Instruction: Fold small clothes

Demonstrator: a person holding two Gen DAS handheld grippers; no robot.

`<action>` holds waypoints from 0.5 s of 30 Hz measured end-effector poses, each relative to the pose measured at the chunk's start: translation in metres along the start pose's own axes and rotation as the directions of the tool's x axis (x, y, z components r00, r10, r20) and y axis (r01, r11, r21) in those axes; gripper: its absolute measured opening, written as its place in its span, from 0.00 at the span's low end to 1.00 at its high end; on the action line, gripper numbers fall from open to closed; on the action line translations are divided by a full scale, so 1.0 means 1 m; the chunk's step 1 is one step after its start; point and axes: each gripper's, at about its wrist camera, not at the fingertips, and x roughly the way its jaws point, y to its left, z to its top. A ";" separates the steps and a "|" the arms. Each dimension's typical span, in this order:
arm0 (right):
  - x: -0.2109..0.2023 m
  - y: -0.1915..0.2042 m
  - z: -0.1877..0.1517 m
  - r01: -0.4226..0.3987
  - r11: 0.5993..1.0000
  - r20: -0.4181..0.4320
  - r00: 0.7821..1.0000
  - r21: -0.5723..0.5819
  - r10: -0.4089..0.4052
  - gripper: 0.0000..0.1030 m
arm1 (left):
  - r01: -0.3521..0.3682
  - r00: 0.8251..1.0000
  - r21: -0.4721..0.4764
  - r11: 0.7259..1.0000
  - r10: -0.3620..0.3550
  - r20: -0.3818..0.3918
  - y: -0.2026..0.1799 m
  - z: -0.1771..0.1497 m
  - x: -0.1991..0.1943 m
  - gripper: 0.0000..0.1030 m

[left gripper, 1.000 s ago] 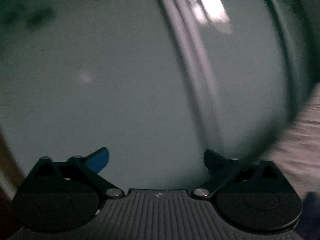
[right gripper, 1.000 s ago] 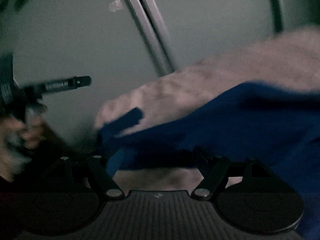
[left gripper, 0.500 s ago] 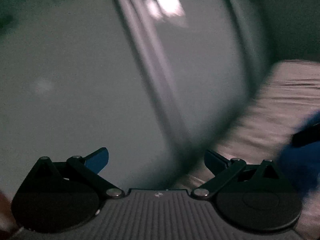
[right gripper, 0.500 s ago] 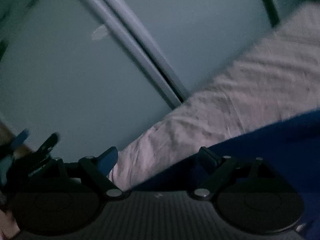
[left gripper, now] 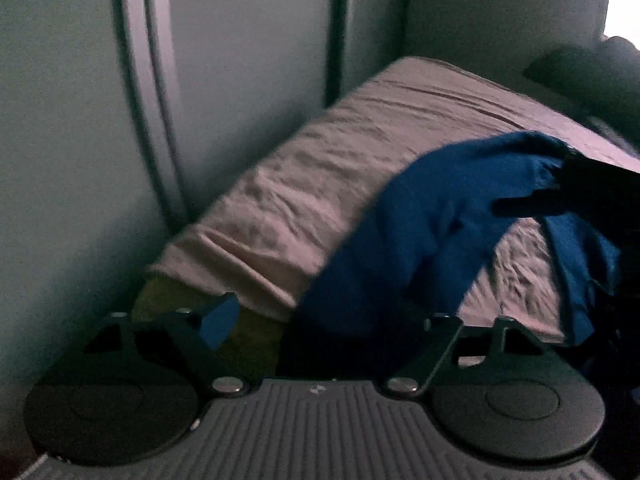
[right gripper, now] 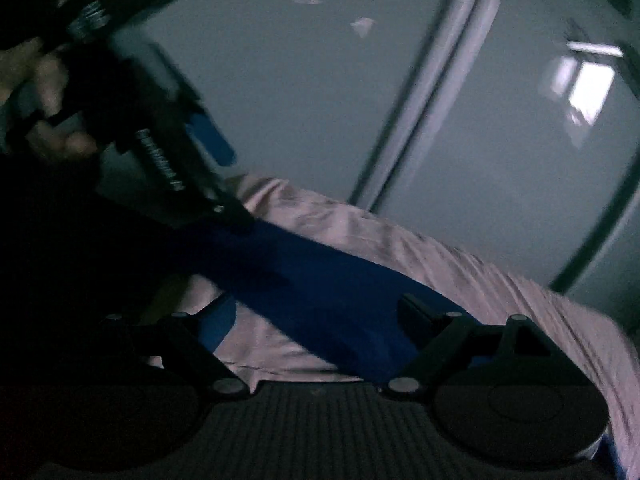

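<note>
A blue garment (left gripper: 440, 216) lies bunched on a bed with a pinkish sheet (left gripper: 320, 168). In the left wrist view my left gripper (left gripper: 328, 316) is open, its fingers wide apart just in front of the garment's near fold. The right gripper shows at the right edge as a dark shape against the cloth. In the right wrist view the garment (right gripper: 320, 280) stretches across the sheet (right gripper: 480, 280), and my right gripper (right gripper: 320, 312) is open with cloth between its fingers. The left gripper (right gripper: 216, 176) appears at upper left, its tip touching the garment.
Pale wardrobe doors (left gripper: 80, 120) with a vertical seam stand behind the bed. A yellowish mattress side (left gripper: 248, 340) shows below the sheet's corner. A dark pillow-like shape (left gripper: 592, 76) lies at the far right. The room is dim.
Both grippers swung from facing the wardrobe doors down toward the bed. The blue garment has come into the left view, and the left gripper has moved onto the garment.
</note>
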 end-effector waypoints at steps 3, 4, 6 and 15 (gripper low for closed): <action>0.005 0.012 -0.002 0.003 1.000 -0.012 1.000 -0.029 -0.003 0.85 | 0.079 0.997 -0.028 0.996 -0.079 -0.011 0.009 -0.011 0.009 0.69; 0.009 0.017 -0.002 0.006 0.999 -0.018 1.000 -0.035 -0.007 0.85 | 0.104 0.994 -0.038 0.994 -0.105 -0.010 0.011 -0.013 0.010 0.68; 0.009 0.023 -0.003 0.018 0.999 -0.016 1.000 -0.048 -0.019 0.85 | 0.139 0.990 -0.066 0.988 -0.140 -0.012 0.016 -0.014 0.013 0.64; 0.024 0.024 -0.005 0.033 0.999 -0.002 0.999 -0.005 -0.033 0.86 | 0.109 0.992 -0.074 0.991 -0.113 -0.057 0.015 0.001 0.000 0.01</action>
